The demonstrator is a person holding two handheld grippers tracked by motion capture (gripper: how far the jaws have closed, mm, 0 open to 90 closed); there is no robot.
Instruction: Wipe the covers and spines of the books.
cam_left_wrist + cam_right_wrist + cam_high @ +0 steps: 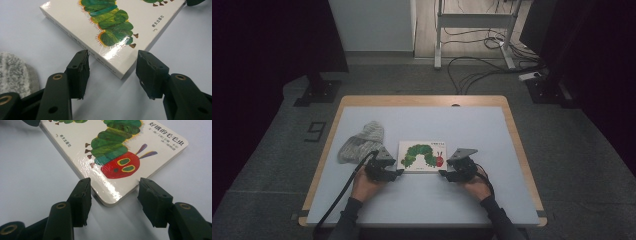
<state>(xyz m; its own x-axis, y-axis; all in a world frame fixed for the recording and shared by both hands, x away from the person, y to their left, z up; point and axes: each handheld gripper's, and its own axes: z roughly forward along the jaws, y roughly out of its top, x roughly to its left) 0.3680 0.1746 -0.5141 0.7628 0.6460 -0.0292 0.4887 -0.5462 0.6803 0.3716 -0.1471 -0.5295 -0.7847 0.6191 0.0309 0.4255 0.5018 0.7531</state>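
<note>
Both tongs, left (398, 172) and right (442, 173), are sitting released, straddling the book's (422, 155) 7 and 5 o'clock corners, probably lining up a two-sided lift.

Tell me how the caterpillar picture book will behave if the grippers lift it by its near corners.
The book looks thick and square-edged like a board book, so it will probably stay stiff rather than sag. Its glossy cover reflects light, so it may slip. Lying flat on the table, it won't roll or tip.

Glossy book (112, 27) (fuzzy knit hat (361, 141))
</note>
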